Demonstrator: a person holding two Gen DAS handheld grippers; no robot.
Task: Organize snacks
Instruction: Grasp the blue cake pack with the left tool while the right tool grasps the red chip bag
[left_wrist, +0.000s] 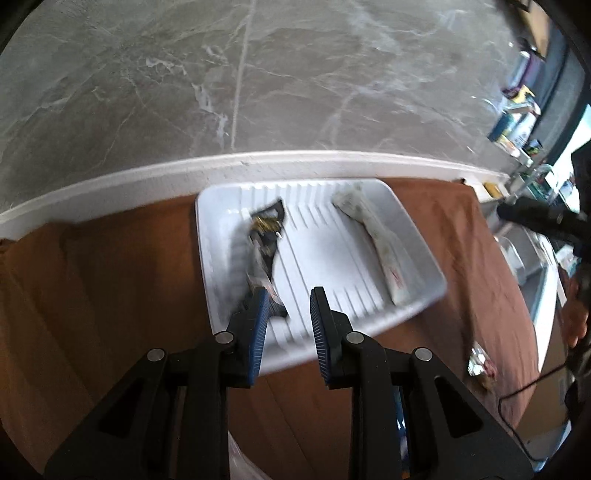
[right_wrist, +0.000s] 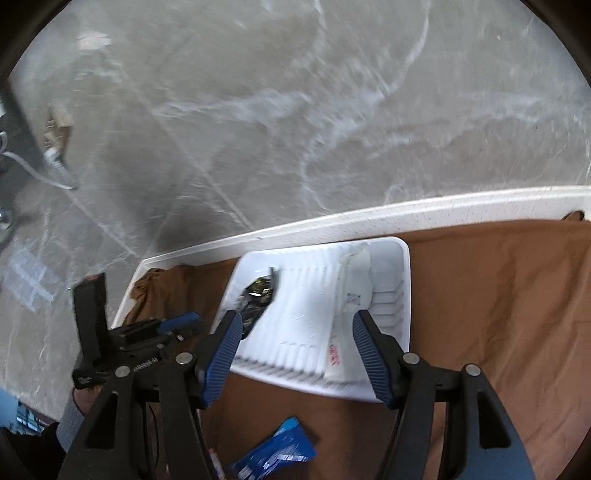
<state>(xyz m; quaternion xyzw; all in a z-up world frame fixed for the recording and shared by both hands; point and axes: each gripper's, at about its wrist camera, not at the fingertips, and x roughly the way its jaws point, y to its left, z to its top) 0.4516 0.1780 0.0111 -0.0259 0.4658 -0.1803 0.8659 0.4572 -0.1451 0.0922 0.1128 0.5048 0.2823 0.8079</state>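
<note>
A white ribbed tray (left_wrist: 424, 258) sits on a brown cloth and holds a black-and-gold snack packet (left_wrist: 264, 236) on its left and a white snack packet (left_wrist: 384, 243) on its right. My left gripper (left_wrist: 288, 295) is open and empty above the tray's near edge, its left finger beside the black packet. In the right wrist view the tray (right_wrist: 402, 295) shows the same black packet (right_wrist: 256, 299) and white packet (right_wrist: 351, 295). My right gripper (right_wrist: 297, 321) is wide open and empty over the tray's near side. A blue snack packet (right_wrist: 277, 450) lies on the cloth below it.
A small silver-wrapped snack (left_wrist: 480, 363) lies on the cloth at right. The brown cloth (right_wrist: 498, 295) covers a white-edged table (left_wrist: 258, 166); grey marble floor lies beyond. The left gripper (right_wrist: 155, 332) shows at the left of the right wrist view. Shelves with boxes (left_wrist: 517, 118) stand far right.
</note>
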